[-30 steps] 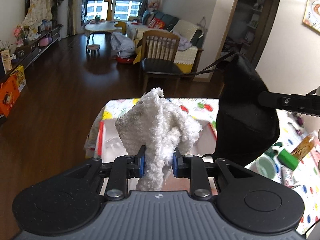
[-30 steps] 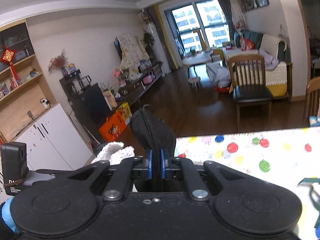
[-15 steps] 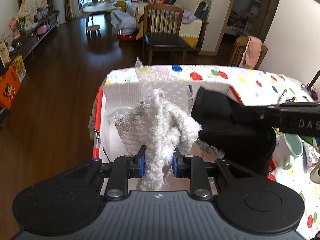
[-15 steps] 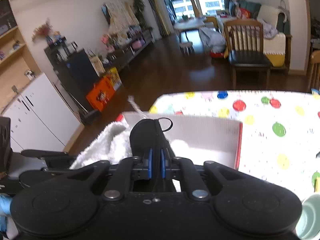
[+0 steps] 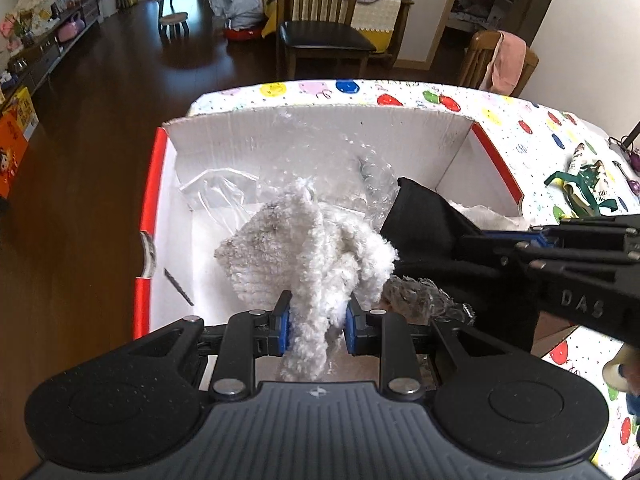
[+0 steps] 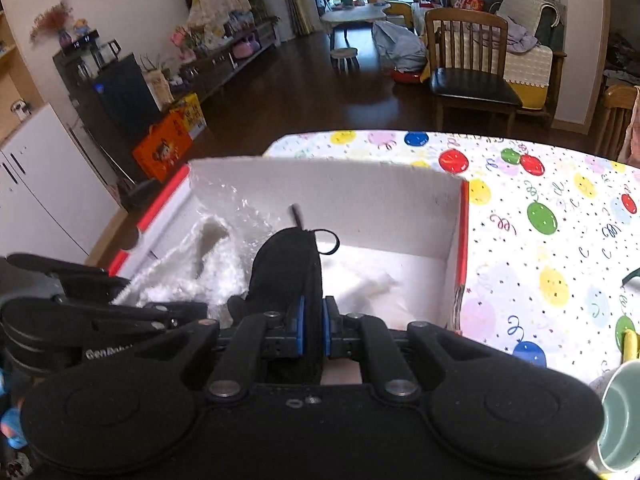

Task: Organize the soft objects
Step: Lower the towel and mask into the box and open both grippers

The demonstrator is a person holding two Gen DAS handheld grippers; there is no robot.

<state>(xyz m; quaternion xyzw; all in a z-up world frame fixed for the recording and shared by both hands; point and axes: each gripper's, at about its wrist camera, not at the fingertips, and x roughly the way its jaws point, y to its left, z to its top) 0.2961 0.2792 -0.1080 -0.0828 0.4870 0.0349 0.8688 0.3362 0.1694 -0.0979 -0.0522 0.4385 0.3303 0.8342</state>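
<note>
A: Your left claw (image 5: 316,322) pinches the fluffy white cloth (image 5: 308,240) over the near side of the white box (image 5: 320,136) on the counter (image 6: 540,240).

B: It is light and floppy, so it will sag. Pinch a thick bunch.

A: Your right claw (image 6: 312,330) is squeezed tight on the black pouch (image 6: 290,268), over the box too.

B: That one looks soft and thin. Hold its edge.

The fluffy cloth (image 5: 308,248) was white, greyish at one edge; the pouch (image 6: 290,268) was plain black. The box (image 5: 320,136) was white inside with red rims. The tablecloth (image 6: 540,208) was white, printed with red, green, yellow and blue balloons. The mug (image 6: 620,416) was pale green
</note>
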